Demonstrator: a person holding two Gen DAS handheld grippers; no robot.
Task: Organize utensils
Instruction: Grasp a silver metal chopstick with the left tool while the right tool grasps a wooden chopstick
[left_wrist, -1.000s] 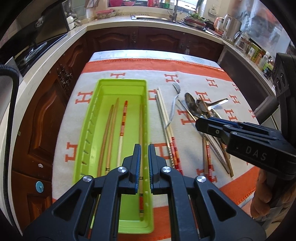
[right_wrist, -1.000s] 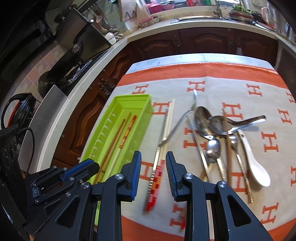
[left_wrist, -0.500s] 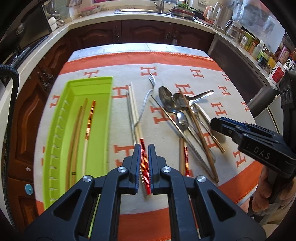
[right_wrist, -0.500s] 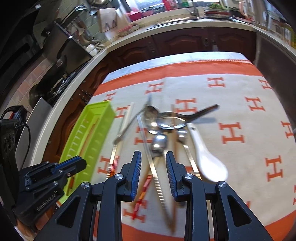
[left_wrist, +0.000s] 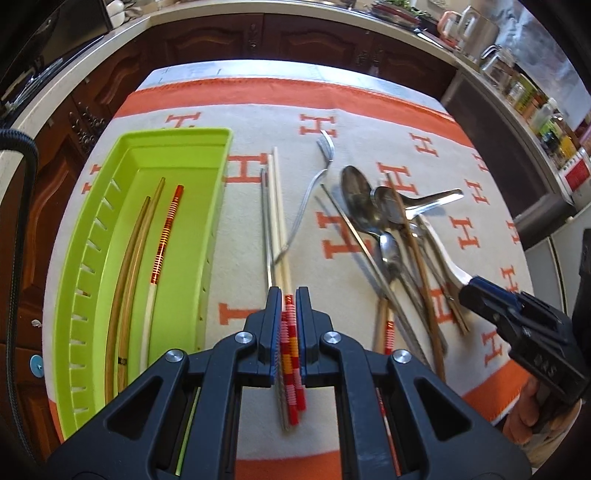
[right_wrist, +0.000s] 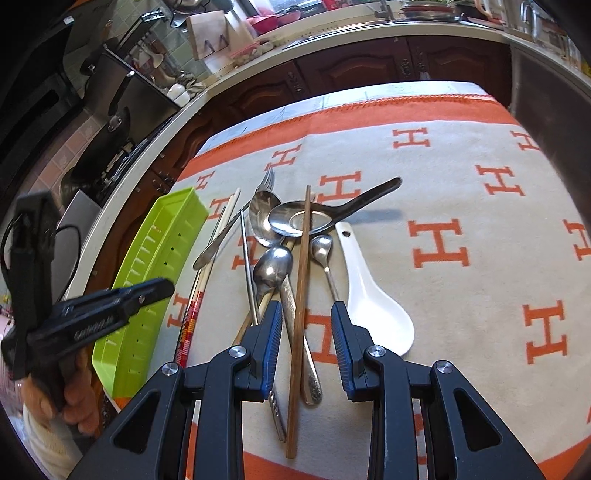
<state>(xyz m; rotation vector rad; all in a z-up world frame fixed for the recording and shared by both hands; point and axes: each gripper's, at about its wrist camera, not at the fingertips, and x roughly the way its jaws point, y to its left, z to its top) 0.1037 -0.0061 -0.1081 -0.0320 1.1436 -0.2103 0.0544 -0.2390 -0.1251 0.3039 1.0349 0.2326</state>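
Left claw (left_wrist: 289, 295) grips the red-banded chopsticks (left_wrist: 286, 325) (beside the tray (left_wrist: 92, 236)); right claw (right_wrist: 306, 316) gapes.

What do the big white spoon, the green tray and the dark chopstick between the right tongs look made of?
White spoon: likely glazed ceramic, glossy and opaque, possibly melamine. Green tray: moulded plastic, uniform lime colour, slotted wall. Dark chopstick: looks like wood, brown and matte.

Blanket-draped table (left_wrist: 369, 122), green tray (left_wrist: 88, 236), loose cutlery (right_wrist: 280, 236)
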